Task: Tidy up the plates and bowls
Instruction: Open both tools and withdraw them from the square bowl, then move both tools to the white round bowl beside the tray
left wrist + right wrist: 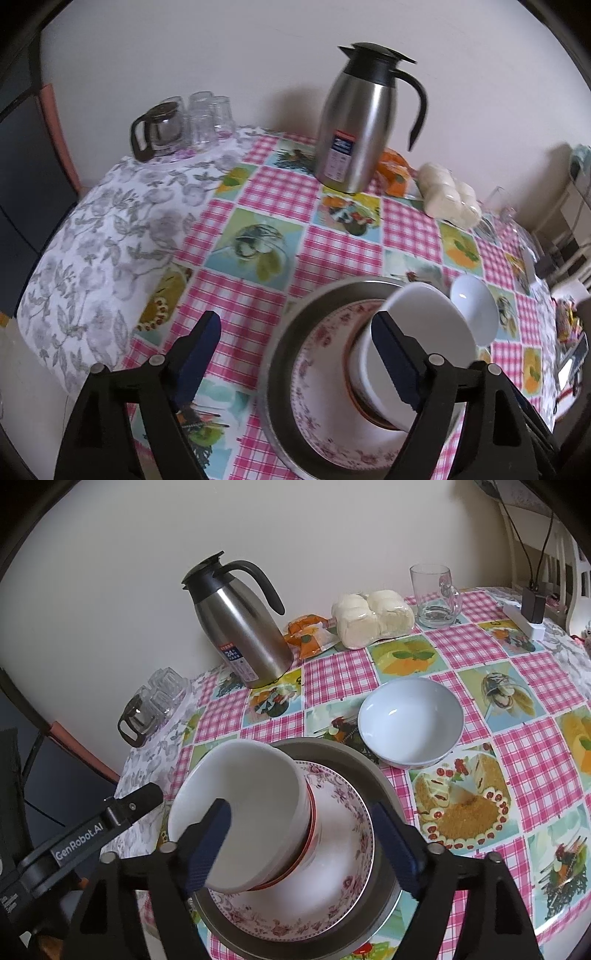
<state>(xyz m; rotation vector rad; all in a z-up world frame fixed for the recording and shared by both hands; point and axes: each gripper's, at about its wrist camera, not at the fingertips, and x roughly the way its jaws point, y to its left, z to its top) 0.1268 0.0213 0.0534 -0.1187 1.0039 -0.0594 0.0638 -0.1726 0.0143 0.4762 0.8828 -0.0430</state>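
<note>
**White bowl tipped over the stack, one bowl left to fetch**

On the table stands a grey metal pan with a flowered plate in it, and a white bowl with a red band sits tilted on that plate, its mouth turned toward the near edge and leaning to the left.

The right tongs are spread wide. One finger lies across the open mouth of the white bowl, the other hangs outside over the pan's rim on the far side, and neither appears to pinch anything. The left tongs are spread as well and hold nothing; their right finger sits in front of the same white bowl, whether touching it I cannot tell.

A second, empty bowl stands upright on the cloth just beyond the pan, on its right and apart from it. It lies ahead and to the right of both tongs, and the right pair looks nearer, so I would expect that hand to fetch it. Before then the tilted bowl probably needs to sit level.
</note>
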